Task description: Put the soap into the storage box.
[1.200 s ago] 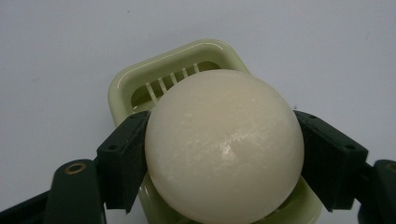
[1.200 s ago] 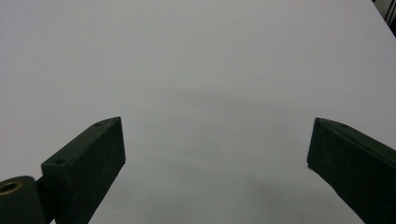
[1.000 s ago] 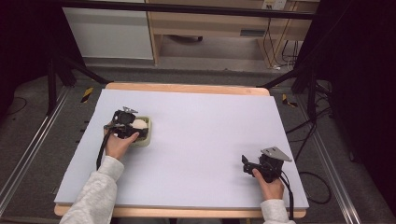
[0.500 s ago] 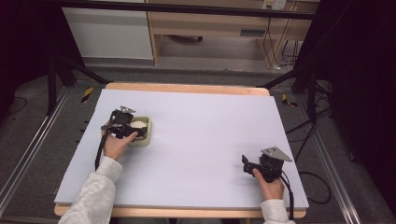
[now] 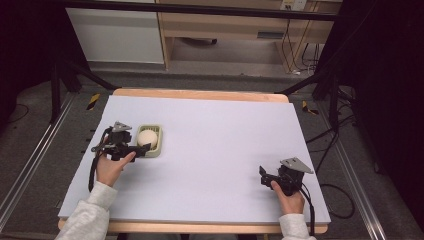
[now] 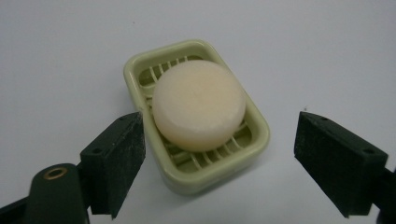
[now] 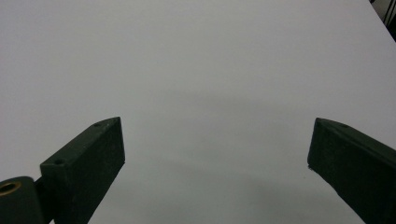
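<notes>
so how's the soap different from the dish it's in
The soap is a round, cream, solid puck; the dish is rectangular with rounded corners, pale green, and slatted inside. The soap is smaller and lies within the dish's rim, resting on the slats, while the dish sits on the table. Both look pale and matte, and neither is gripped.

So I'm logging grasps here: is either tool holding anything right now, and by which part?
Nothing is held. The left tool has just been opening; its jaws stand apart from the soap dish and the soap in it. The right tool is open over the bare table.
</notes>
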A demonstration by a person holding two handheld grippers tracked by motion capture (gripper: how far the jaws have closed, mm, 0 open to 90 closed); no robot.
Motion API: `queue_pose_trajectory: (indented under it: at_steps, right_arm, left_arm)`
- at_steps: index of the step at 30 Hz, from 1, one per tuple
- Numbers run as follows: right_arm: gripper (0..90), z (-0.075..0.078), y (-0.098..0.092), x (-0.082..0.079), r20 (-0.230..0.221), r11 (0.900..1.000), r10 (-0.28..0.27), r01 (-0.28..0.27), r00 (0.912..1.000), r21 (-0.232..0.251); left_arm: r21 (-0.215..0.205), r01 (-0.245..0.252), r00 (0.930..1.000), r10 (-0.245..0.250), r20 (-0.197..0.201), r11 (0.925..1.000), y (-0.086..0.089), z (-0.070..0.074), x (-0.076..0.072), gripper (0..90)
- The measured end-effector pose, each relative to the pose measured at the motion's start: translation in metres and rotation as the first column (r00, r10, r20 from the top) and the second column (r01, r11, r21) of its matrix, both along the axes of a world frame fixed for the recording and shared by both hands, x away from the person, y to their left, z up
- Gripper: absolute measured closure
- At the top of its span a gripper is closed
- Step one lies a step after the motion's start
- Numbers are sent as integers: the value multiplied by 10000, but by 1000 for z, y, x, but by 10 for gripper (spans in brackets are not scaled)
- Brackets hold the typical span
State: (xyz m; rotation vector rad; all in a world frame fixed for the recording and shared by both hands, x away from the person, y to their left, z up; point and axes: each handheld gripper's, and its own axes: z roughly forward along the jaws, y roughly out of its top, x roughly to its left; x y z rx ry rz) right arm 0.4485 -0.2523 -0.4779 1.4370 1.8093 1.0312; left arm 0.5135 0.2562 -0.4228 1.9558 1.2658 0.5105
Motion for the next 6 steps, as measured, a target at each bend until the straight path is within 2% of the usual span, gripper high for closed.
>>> queue_pose_trajectory:
  at_steps: [2,3,4,5,6]
  right_arm:
    - [43,0,0,0,-11,10000,18,-18,10000,2]
    - [43,0,0,-1,-39,10000,37,-37,10000,-18]
    - [43,0,0,-1,-39,10000,37,-37,10000,-18]
    - [43,0,0,-1,-58,10000,54,-54,10000,16]
    - [43,0,0,-1,-58,10000,54,-54,10000,16]
  left_arm:
    - [-21,60,10000,-60,79,10000,3,-3,-11,162]
    - [-5,64,9999,-64,140,10000,6,-6,-21,163]
    - [-5,64,9999,-64,140,10000,6,-6,-21,162]
    - [-94,16,9999,-14,163,10000,10,-10,-31,163]
    - [-94,16,9999,-14,163,10000,10,-10,-31,166]
